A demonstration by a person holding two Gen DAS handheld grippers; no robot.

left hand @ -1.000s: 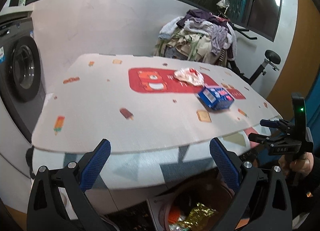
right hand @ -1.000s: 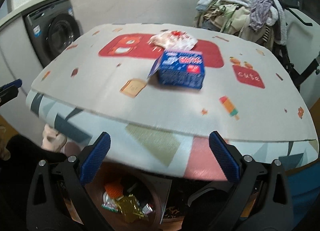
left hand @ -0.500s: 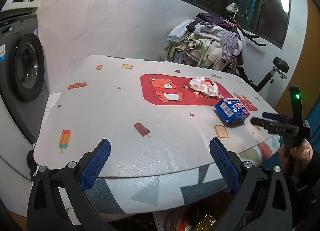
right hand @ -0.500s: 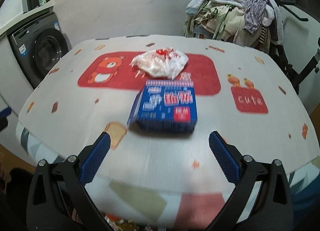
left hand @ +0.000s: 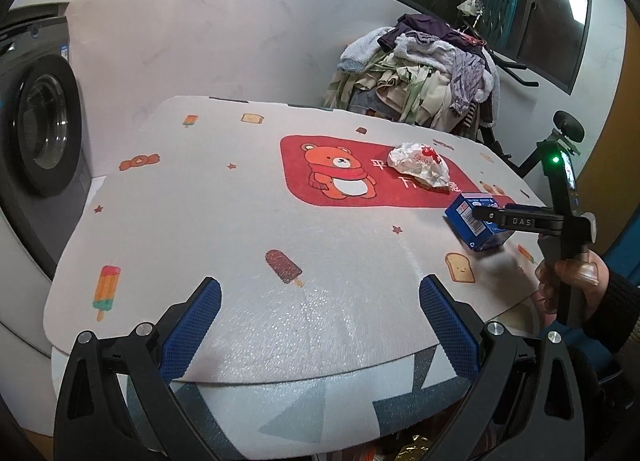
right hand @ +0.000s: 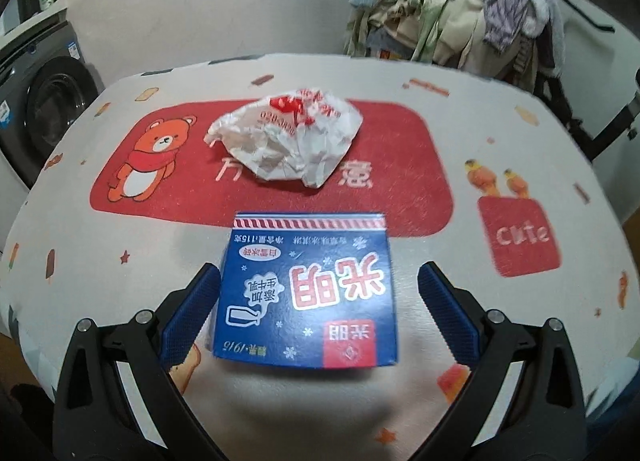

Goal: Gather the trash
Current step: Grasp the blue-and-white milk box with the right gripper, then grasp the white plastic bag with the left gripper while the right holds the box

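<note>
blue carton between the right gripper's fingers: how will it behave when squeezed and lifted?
The blue carton looks like thin printed card, probably empty trash, so likely light. One end flap seems open, so it may crush under a firm squeeze. It lies flat, so it is unlikely to roll. The right gripper is open around it, so a gentle close should do.

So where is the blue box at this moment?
In the right wrist view the blue box lies on the table mat between the open fingers of the right gripper, just in front of the crumpled white wrapper.
</note>
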